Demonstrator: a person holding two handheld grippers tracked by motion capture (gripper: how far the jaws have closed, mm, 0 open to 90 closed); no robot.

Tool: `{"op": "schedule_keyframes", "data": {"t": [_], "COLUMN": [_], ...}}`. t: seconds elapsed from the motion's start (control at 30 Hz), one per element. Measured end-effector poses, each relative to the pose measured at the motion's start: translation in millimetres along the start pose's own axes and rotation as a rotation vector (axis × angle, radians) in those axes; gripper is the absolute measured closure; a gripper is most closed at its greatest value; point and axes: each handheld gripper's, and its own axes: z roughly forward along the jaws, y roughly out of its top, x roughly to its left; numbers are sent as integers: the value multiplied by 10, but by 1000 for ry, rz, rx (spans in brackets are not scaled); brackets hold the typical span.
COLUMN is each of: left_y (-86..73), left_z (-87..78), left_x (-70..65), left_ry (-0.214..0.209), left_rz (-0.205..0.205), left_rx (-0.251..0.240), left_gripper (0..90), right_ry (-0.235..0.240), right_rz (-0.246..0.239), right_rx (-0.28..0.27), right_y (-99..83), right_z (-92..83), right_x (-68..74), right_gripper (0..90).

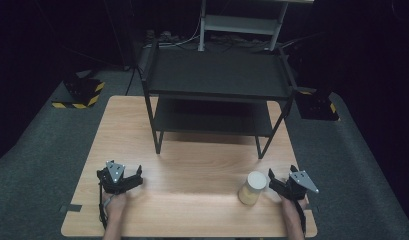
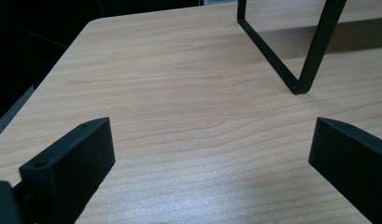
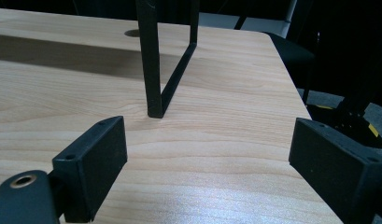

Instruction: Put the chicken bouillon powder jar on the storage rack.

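Near the front edge of the worktop [image 1: 192, 170], two grippers are rested low, one toward each front corner. The left gripper [image 1: 123, 176] is held with jaws spread wide and nothing between them; bare wood is seen past them in the left gripper view. The right gripper [image 1: 283, 181] is likewise spread and empty. A jar [image 1: 253, 188] with a pale lid is stood upright just beside the right gripper, toward the front right corner, apart from its jaws. A black two-tier shelf rack [image 1: 217, 85] is set across the back half of the worktop, its feet well inside the side edges. Broad open room is left between rack and front edge; this is judged a waiting posture.
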Motion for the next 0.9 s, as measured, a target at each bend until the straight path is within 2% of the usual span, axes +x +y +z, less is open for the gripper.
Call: {"op": "schedule_keyframes", "data": {"t": [0.37,0.57,0.67,0.7,0.73,0.77,0.83,0.9], "left_y": [-2,16,25,25,32,32,42,44], "left_z": [-3,7,18,18,22,22,28,30], "left_x": [9,4,-9,-9,-19,-19,-28,-30], "left_ry": [-2,-3,5,5,9,9,12,13], "left_rz": [-4,6,6,6,10,10,12,13], "left_rx": [-2,10,14,14,18,18,24,26], "left_gripper": [6,6,5,6,6,6,6,6], "right_ry": [-3,29,100,100,136,136,203,255], "right_rz": [-1,28,56,56,67,67,74,63], "right_rx": [-3,-19,-33,-33,-40,-40,-51,-58], "right_y": [-4,-27,-81,-81,-117,-117,-182,-209], "right_z": [-1,-46,-196,-196,-283,-283,-462,-567], "right_x": [3,-63,-157,-157,-199,-199,-267,-304], "right_gripper": [107,105,104,104,104,104,104,107]}}
